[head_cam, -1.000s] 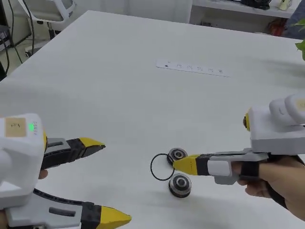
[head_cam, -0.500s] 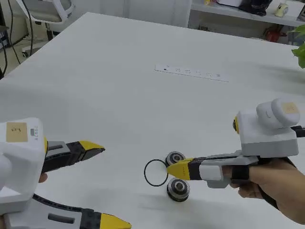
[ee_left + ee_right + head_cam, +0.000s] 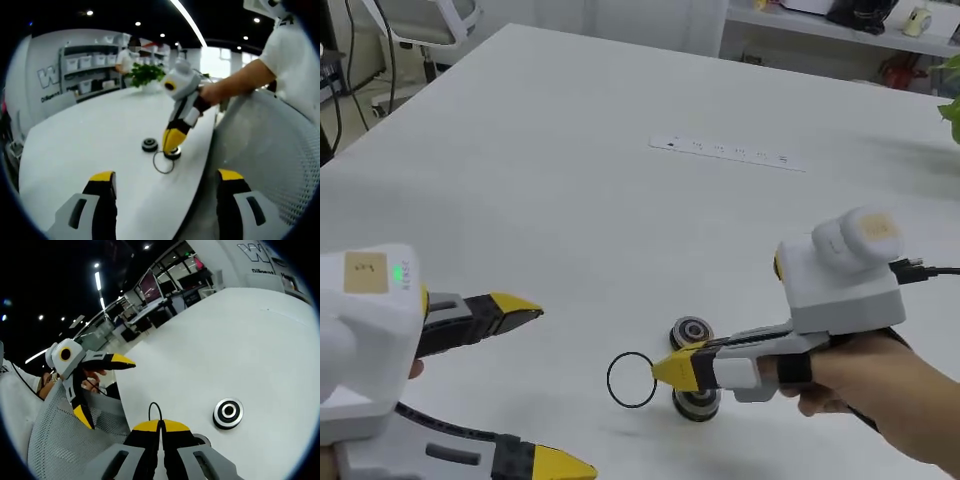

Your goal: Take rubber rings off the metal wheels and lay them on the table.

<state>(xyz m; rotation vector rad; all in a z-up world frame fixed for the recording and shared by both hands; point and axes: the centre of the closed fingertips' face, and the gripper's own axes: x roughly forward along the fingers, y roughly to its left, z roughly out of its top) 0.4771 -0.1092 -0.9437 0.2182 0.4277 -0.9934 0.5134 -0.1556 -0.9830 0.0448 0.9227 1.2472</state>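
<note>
White table: right gripper pinching rubber ring, half-hiding near wheel.

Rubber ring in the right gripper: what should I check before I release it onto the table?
1. Right gripper shut on the rubber ring: ok.
2. Ring clear of the far wheel and the near wheel: ok.
3. Ring lying flat on the table: cannot tell.
4. Bare table around the ring: ok.
5. Left gripper open and apart from the ring: ok.
</note>
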